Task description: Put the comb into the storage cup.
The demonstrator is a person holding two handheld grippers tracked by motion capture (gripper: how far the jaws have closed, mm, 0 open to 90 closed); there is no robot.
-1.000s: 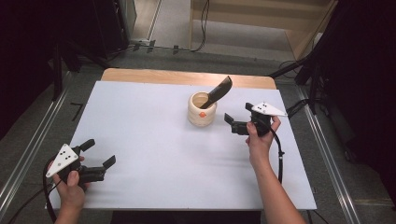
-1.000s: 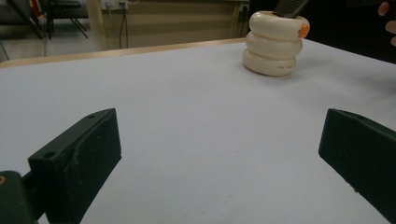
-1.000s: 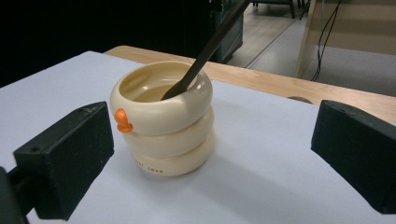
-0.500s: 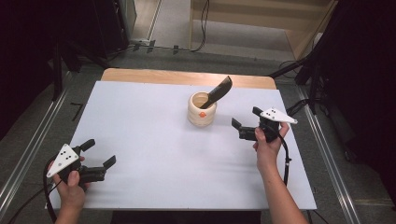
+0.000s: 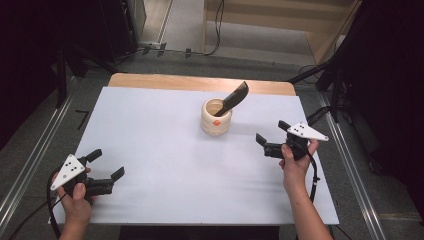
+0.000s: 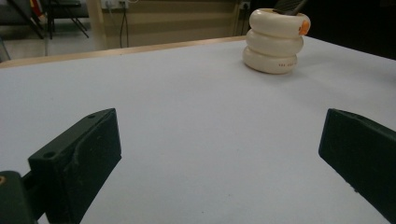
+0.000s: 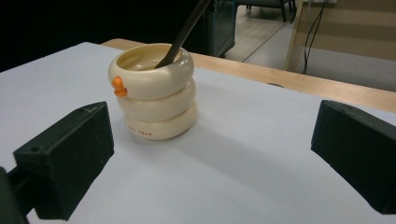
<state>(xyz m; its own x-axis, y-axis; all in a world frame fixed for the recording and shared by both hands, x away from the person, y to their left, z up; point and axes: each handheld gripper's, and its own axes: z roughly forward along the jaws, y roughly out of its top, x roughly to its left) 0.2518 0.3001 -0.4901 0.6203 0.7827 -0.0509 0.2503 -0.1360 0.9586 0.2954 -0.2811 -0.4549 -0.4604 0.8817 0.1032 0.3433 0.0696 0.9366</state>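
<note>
A cream ribbed cup (image 5: 216, 117) with a small orange mark stands upright on the white table top (image 5: 165, 145), back of centre. A dark utensil (image 5: 235, 98) leans out of it toward the right. The same cup (image 7: 152, 89) is close ahead in the right gripper view, and the cup (image 6: 274, 41) is far off in the left gripper view. My right gripper (image 5: 270, 136) hangs to the right of the cup, open and empty, its jaws pointing left at it. My left gripper (image 5: 106, 163) rests near the front left corner, open, with nothing between its jaws.
A wooden strip (image 5: 200, 83) runs along the table's far edge. Metal rails (image 5: 30, 165) flank the table on both sides. Dark stands and cables (image 5: 217, 25) sit on the floor beyond the table. Bare white surface lies between the two grippers.
My right gripper has drawn back from the cup, toward the right and nearer the front. The left gripper has stayed put.
</note>
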